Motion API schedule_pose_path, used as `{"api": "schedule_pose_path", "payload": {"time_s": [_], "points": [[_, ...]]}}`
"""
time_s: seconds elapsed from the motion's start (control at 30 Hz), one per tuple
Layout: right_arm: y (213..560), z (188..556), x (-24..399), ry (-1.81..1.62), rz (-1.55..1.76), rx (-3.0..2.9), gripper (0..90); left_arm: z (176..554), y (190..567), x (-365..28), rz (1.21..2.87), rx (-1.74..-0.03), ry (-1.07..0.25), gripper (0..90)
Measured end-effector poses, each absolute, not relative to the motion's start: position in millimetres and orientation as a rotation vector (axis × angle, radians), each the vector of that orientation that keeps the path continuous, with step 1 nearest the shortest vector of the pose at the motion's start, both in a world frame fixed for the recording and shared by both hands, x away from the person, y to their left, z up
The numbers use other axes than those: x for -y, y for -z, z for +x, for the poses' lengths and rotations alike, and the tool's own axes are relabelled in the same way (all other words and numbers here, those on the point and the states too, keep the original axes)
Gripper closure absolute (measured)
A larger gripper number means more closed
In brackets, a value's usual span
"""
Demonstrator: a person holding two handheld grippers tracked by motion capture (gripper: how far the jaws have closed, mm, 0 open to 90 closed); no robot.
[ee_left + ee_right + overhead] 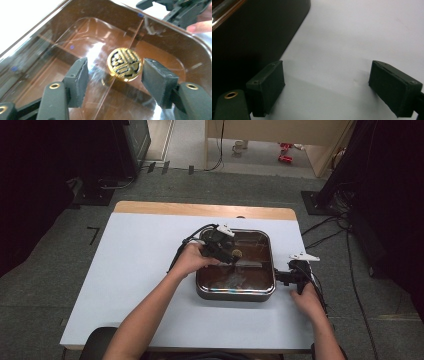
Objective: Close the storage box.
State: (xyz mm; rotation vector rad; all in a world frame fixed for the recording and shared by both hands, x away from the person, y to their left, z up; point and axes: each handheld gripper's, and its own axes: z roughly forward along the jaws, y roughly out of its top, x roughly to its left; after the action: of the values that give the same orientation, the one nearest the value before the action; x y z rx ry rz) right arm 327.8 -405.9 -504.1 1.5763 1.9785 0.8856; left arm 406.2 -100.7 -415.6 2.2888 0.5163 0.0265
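Straddling the gold knob [124, 64], left hand-held gripper [115, 80] (jaws wide)

Gold knob [124, 64] bears ornate emblem, unreadable; no other text

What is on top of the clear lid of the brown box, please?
A round gold and black knob sits at the middle of the clear lid, between the open left tool's jaws. Reflections blur the box's contents.
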Motion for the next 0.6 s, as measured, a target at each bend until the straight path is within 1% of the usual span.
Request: {"api": "schedule_pose_path", "payload": {"time_s": [0.17, 0.27, 0.43, 0.6], "points": [[504, 328, 406, -0.886, 1.576, -1.978, 12.7, 405, 412, 89, 2.272, -0.565, -0.015, 34.7], [504, 328, 406, -0.886, 1.576, -1.978, 12.7, 402, 410, 81, 2.235, -0.586, -0.009, 34.3], [504, 328, 406, -0.885, 1.575, -1.979, 12.7, 397, 406, 69, 2.207, -0.608, -0.027, 31.6], [504, 328, 406, -0.885, 1.575, -1.979, 12.7, 389, 401, 59, 2.192, -0.625, -0.071, 29.0]]}}
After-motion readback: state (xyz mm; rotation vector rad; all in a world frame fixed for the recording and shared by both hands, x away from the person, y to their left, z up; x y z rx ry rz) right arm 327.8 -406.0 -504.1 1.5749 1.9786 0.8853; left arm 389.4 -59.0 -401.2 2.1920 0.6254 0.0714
